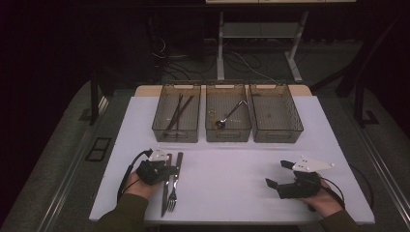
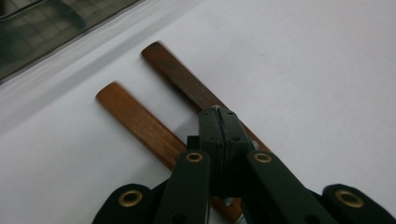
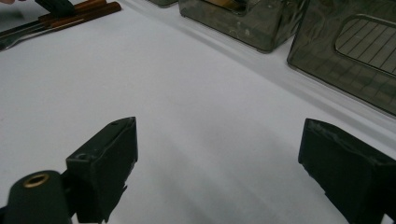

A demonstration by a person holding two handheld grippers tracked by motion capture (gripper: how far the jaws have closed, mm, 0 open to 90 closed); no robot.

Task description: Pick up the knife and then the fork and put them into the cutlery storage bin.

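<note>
The left gripper hovers over the fork and knife near the table's front edge, its fingers pressed together with nothing between them. The right gripper hangs well apart from the fork, fingers spread wide.

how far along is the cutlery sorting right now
Done: the left bin holds dark utensils, the middle bin a spoon. The right bin looks empty. In hand: the left hand-held gripper, jaws shut, sits over a knife and a fork with wooden handles. The right hand-held gripper is open and idle. Left: both pieces.
</note>
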